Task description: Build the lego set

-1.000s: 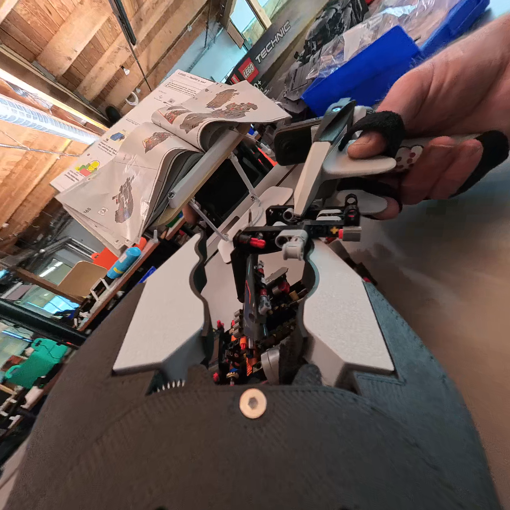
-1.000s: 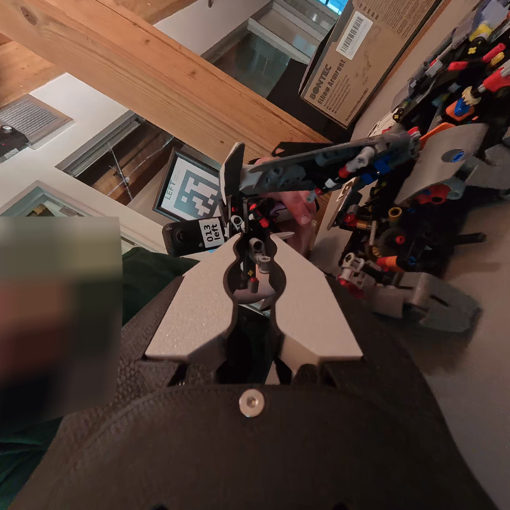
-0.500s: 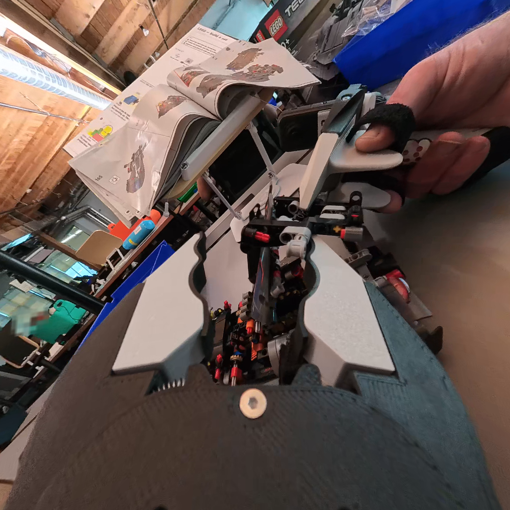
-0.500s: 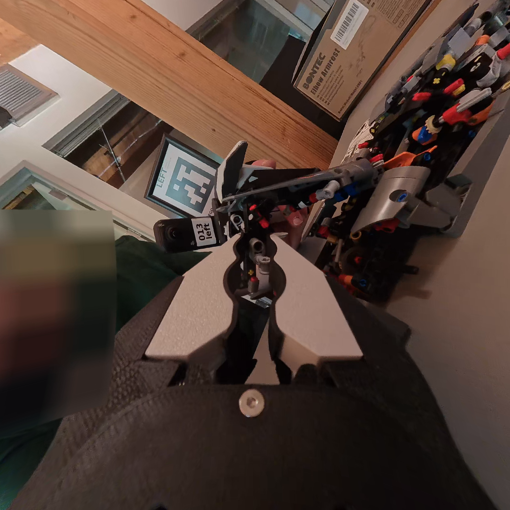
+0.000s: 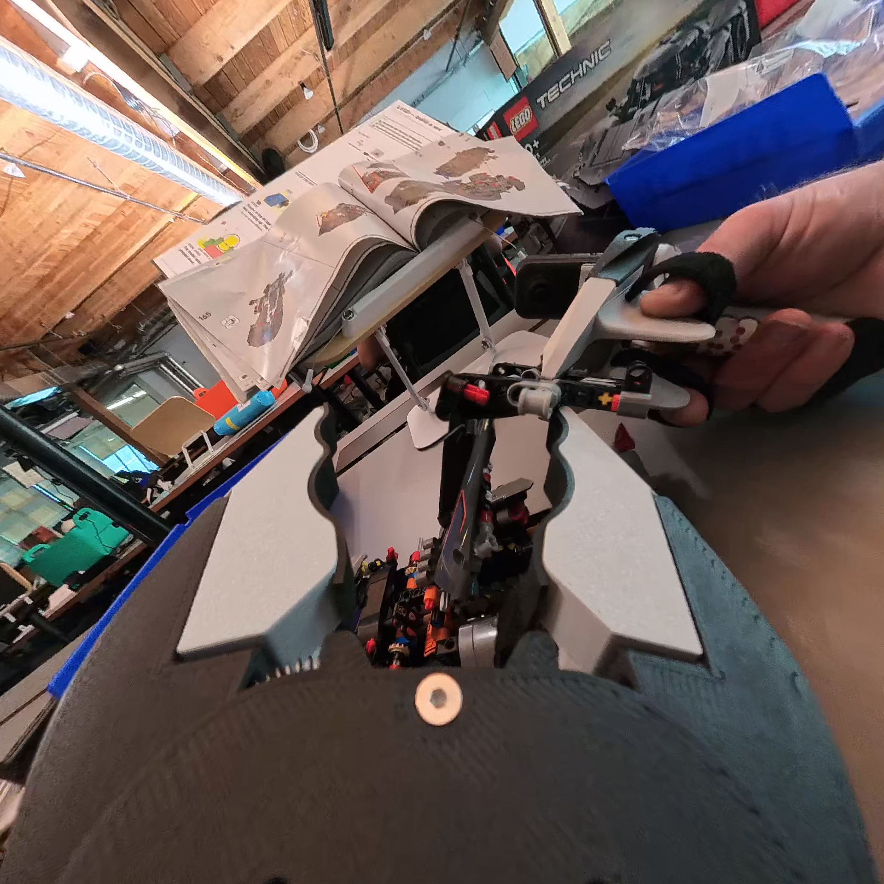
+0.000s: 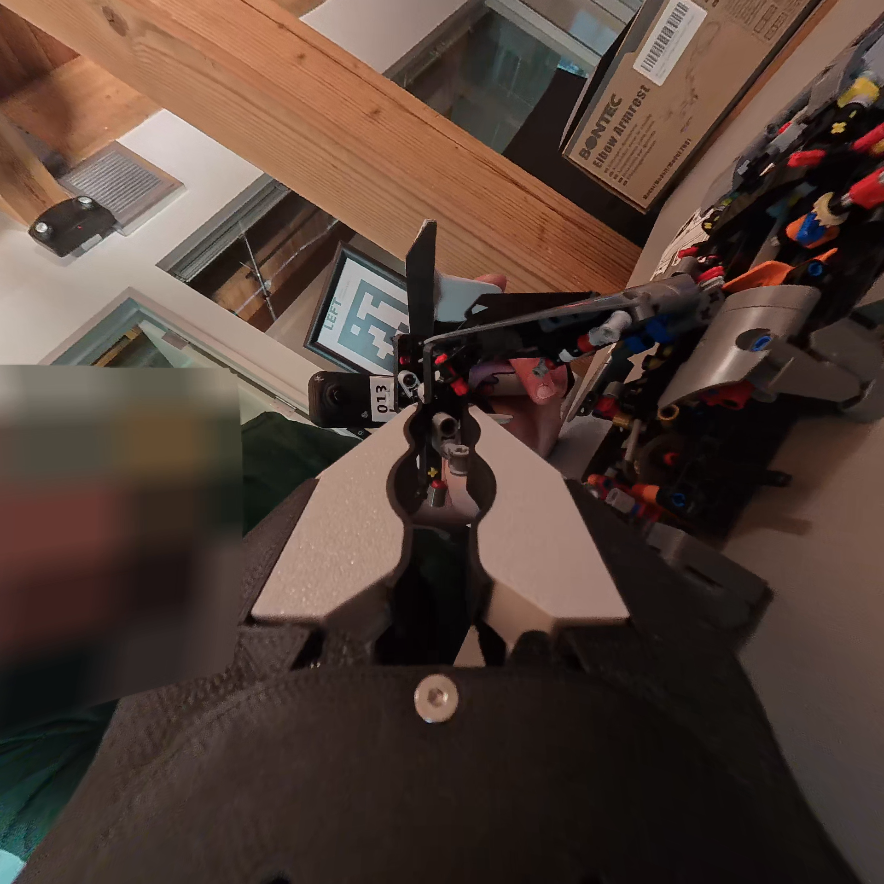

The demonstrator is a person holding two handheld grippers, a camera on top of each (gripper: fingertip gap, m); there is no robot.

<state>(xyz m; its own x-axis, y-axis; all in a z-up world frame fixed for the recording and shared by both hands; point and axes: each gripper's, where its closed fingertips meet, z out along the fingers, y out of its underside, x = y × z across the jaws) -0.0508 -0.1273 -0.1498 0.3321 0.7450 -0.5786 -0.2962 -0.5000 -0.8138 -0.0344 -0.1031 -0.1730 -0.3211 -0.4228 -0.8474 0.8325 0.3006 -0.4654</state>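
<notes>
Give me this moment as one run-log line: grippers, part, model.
left gripper: open, around dark panel | right gripper: shut on black beam sub-assembly with red pins | large multicoloured lego model: on grey table

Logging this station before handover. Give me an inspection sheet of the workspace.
Surface: grey tabletop, bare to the right.
Job's things: black sub-assembly with red pins, held over the car model; open instruction booklet on a stand.
Clutter: set box, blue bin, cardboard box.
Grippers: left tongs open around the sub-assembly's hanging panel; right tongs shut on its bar, a hand working them.
Cables: nothing seen on the table.
Surroundings: wooden beam, ceiling tube light.
</notes>
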